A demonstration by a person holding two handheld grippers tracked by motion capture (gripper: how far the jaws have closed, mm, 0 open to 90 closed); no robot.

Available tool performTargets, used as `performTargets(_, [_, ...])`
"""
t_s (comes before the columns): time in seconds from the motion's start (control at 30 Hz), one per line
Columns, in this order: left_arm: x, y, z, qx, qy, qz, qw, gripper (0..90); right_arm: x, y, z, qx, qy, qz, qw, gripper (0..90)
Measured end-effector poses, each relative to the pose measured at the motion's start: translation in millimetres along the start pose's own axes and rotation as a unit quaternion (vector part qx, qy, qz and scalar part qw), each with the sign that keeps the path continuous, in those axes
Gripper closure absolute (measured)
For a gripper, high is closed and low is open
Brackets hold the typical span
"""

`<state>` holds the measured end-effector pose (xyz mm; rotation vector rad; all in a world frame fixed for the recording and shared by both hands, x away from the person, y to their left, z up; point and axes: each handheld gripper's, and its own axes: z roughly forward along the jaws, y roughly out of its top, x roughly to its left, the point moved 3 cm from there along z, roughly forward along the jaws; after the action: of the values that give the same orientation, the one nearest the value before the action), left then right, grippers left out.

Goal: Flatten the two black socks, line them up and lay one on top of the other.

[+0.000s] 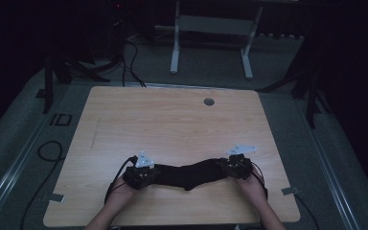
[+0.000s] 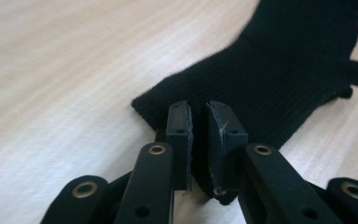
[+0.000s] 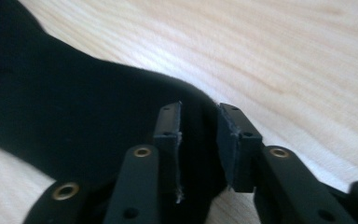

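Left hand-held gripper (image 2: 198,122) and right hand-held gripper (image 3: 199,125) each stood slightly parted over opposite ends of the black knit sock (image 1: 188,174), not pinching it, near the desk's (image 1: 172,120) front edge; it looked soft, light, floppy w/ ribbing, so best pinched at both ends.
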<state>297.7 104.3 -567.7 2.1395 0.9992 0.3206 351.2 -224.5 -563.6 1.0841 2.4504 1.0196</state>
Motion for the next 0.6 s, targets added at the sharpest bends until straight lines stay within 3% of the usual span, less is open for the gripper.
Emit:
performTargets(0.07, [0.2,2.7,-5.1,-0.006,0.008,0.001,0.9999,73.6,3.2,5.5,-7.7,-0.015,-0.011,-0.012,0.9998,54.7])
performTargets(0.17, [2.2,5.0,-11.0,-0.013,0.019,0.001,0.9997,66.4,8.2,13.9,-16.3,-0.034,-0.007,-0.012,0.9993,52.8])
performTargets(0.2, [2.8,5.3,-12.6,-0.018,0.016,-0.005,0.9997,66.4,10.3,16.3,-17.8,-0.038,-0.003,-0.011,0.9992,54.5])
performTargets(0.3, [-2.0,6.3,-14.9,-0.036,-0.001,-0.003,0.9994,71.9,21.9,20.5,-19.1,-0.044,0.012,-0.032,0.9984,78.4])
performTargets(0.37, [-8.7,7.3,-12.2,-0.040,-0.007,0.002,0.9992,79.7,32.6,21.7,-17.0,-0.045,0.021,-0.044,0.9978,89.7])
performTargets(0.53, [-24.3,7.5,5.6,-0.017,-0.026,0.023,0.9993,85.1,58.9,22.9,0.2,-0.027,0.063,-0.066,0.9954,89.9])
performTargets(0.6, [-25.9,6.2,11.7,-0.008,-0.032,0.025,0.9991,85.1,66.0,21.5,7.8,-0.018,0.069,-0.076,0.9946,89.8])
